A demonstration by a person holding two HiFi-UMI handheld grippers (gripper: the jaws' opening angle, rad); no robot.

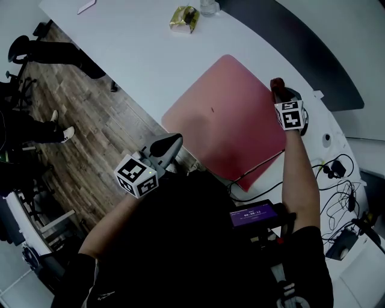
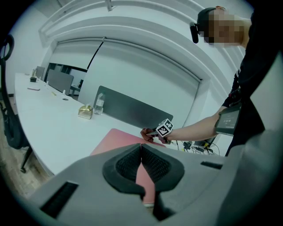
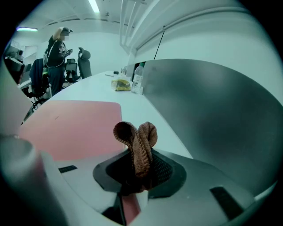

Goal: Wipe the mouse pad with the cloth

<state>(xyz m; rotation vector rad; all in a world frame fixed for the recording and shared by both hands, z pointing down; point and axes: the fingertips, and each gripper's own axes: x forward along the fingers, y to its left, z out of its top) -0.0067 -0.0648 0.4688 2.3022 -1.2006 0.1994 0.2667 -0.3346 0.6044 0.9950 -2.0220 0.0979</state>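
Note:
The pink mouse pad [image 1: 231,117] lies flat on the white table [image 1: 138,54]. My right gripper [image 1: 278,90] hovers over the pad's far right edge, shut on a reddish-brown cloth [image 1: 277,83]. In the right gripper view the cloth [image 3: 138,145] stands bunched and folded between the jaws, with the pad [image 3: 70,126] to the left below it. My left gripper [image 1: 174,141] is held off the table's near edge, beside the pad's near left corner, shut and holding nothing. Its pads [image 2: 152,165] meet, and beyond them I see the pad [image 2: 117,139] and the right gripper [image 2: 152,132].
A gold packet [image 1: 185,18] and a clear bottle [image 1: 209,6] stand at the table's far side by a dark grey divider [image 1: 301,42]. Cables [image 1: 337,174] lie right of the pad. Wood floor [image 1: 90,120] drops away at the left. A person [image 3: 57,48] stands far off.

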